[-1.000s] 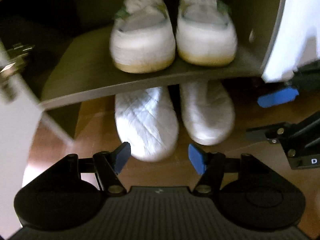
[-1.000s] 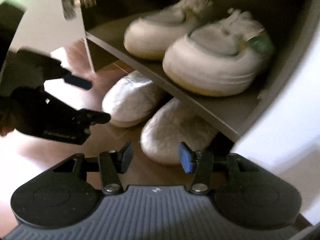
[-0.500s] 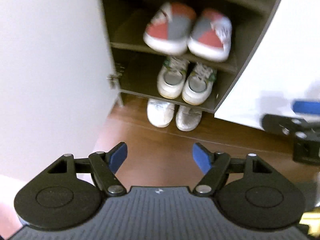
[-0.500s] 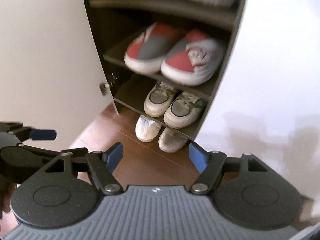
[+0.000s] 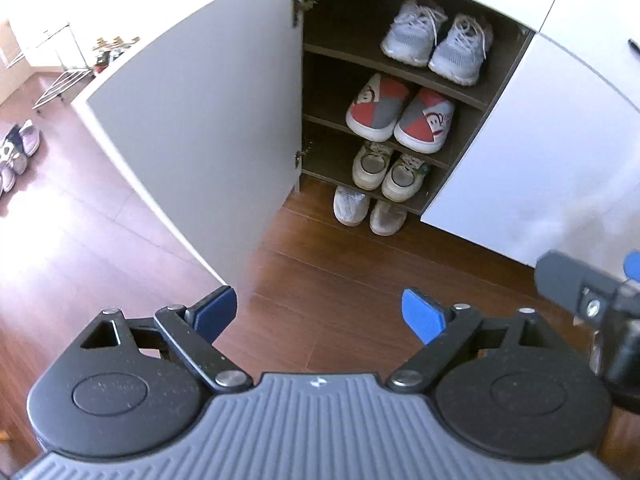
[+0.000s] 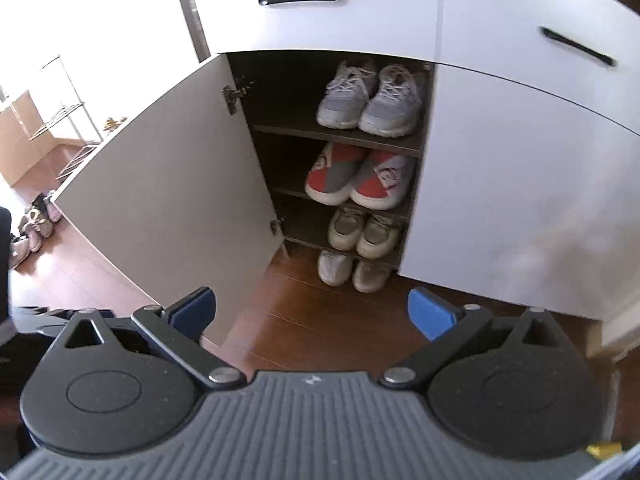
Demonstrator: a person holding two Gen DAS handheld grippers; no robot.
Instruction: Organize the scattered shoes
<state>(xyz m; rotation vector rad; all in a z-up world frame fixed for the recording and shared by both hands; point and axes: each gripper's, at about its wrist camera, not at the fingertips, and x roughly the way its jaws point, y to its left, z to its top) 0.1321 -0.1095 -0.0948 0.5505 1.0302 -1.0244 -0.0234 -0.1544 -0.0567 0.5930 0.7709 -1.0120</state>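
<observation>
I face a white cabinet (image 6: 500, 184) with its door (image 5: 208, 120) swung open, standing on a sunlit reddish wood floor (image 5: 320, 280).

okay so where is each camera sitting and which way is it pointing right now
Left wrist: on the left gripper, jaws open, facing the open shoe cabinet; the right gripper shows at the right edge.
Right wrist: on the right gripper, jaws open, facing the cabinet more squarely.
Shared: four stacked shoe pairs, the red and grey pair second from top.
</observation>
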